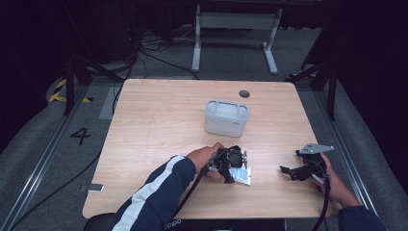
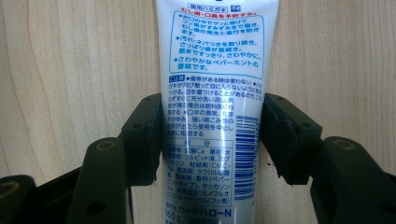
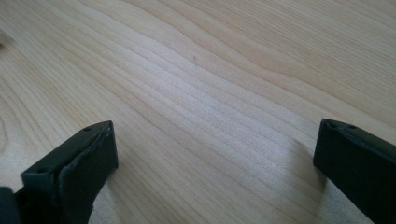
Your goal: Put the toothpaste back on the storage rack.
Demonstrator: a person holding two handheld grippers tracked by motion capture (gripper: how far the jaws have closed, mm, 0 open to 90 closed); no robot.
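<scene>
You are in the grasping step: your left gripper [image 1: 239, 166] is sitting low at the centre bottom of the high view, and its fingers [image 2: 142, 135] are pressing on both flanks of the toothpaste tube [image 2: 212, 107], so the tube is being held between them. In the left gripper view the tube is running straight up the middle of the frame, from the bottom edge to the top edge, lying flat on the bench [image 2: 70, 70]. Whether it is already clearing the wood or resting on it, you cannot tell from here.

Your right gripper [image 1: 296, 172] is hovering at the lower right of the high view, well apart from the tube, with its fingers [image 3: 77, 163] spread wide over bare wood and holding nothing.

The next move is likely a lift and a carry toward the white container [image 1: 226, 118] standing near the centre of the high view, above your left hand [image 1: 204, 156]. That is calling for a firm squeeze, since a soft tube can bend or slip, and a level rise before you are travelling.

The tube is looking white and glossy, printed with blue Japanese text in panels, a red line near the top, and a blue barcode on its right side.
</scene>
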